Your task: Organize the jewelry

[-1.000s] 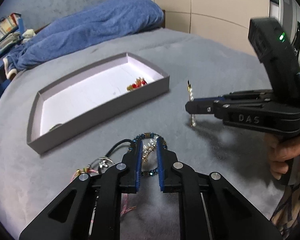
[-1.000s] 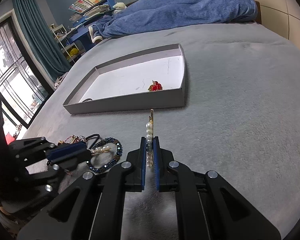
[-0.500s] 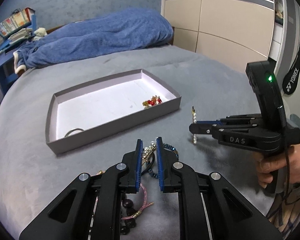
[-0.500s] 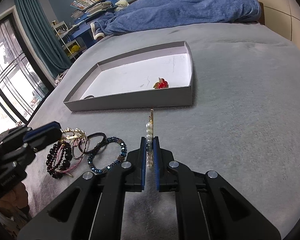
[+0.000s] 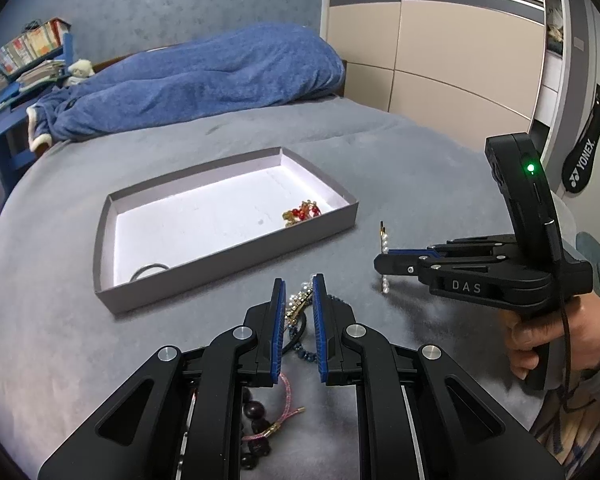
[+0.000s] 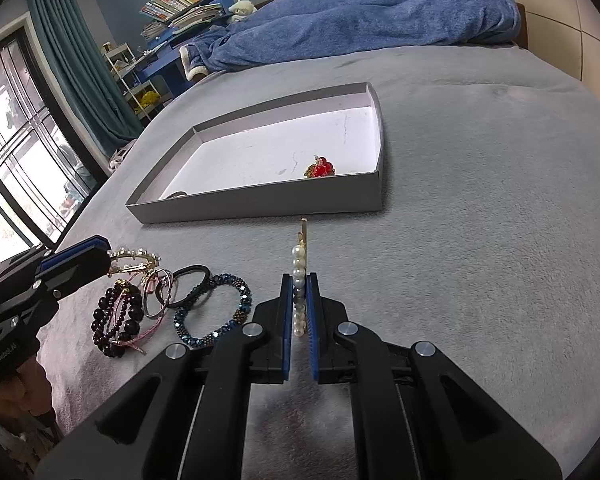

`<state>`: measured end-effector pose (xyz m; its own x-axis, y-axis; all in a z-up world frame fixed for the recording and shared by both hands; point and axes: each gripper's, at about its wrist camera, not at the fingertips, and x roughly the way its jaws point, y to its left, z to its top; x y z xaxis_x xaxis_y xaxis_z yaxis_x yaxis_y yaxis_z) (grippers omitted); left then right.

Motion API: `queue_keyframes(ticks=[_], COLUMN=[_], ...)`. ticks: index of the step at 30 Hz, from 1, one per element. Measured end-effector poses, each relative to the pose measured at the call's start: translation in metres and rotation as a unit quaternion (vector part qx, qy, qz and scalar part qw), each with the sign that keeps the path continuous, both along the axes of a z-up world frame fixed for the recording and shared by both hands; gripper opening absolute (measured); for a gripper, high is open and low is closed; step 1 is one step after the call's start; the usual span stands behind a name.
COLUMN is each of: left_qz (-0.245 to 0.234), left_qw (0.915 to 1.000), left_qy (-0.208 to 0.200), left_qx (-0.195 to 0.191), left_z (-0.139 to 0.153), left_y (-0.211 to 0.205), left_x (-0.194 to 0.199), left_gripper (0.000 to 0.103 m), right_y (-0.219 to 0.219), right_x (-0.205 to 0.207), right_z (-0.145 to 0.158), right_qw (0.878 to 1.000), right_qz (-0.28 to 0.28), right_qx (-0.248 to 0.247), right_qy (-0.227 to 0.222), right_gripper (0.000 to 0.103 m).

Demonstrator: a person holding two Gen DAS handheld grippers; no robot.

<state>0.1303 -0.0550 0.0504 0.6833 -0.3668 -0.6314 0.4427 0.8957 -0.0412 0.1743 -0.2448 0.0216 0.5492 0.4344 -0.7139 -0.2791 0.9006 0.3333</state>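
A shallow grey box [image 5: 228, 256] [image 6: 260, 200] with a white floor lies on the grey bed; inside are a red bead charm [image 5: 301, 213] [image 6: 320, 169] and a metal ring [image 5: 150, 270]. My right gripper [image 6: 299, 280] [image 5: 382, 260] is shut on a pearl hair clip [image 6: 299, 268] [image 5: 384, 240], held upright in front of the box. My left gripper [image 5: 297, 284] [image 6: 100, 256] is shut on a gold pearl hair clip [image 6: 134, 260] [image 5: 298, 304], lifted above a pile of bracelets: a blue bead bracelet [image 6: 216, 308], a dark bead bracelet [image 6: 116, 320], a black hair tie [image 6: 190, 284].
A blue blanket [image 5: 204, 80] [image 6: 360, 16] lies at the head of the bed. Bookshelves [image 6: 180, 4] and a window with a teal curtain [image 6: 72, 76] stand to the left. A wardrobe [image 5: 440, 40] stands to the right of the bed.
My left gripper has risen and drawn back from the bracelet pile with the gold clip in it. The right gripper has stayed near the box with the pearl clip.
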Motion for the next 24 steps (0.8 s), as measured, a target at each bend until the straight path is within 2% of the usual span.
queue_keyframes(ticks=[24], left_qz=[0.006], left_qw=[0.9999], left_qy=[-0.005], left_qx=[-0.014], left_z=[0.006], left_y=[0.009], left_x=[0.007], left_gripper=[0.014], right_y=[0.002], right_x=[0.0], right_z=[0.011], right_qw=[1.0], right_qz=[0.005], right_qx=[0.016], right_qy=[-0.016], right_gripper=[0.007])
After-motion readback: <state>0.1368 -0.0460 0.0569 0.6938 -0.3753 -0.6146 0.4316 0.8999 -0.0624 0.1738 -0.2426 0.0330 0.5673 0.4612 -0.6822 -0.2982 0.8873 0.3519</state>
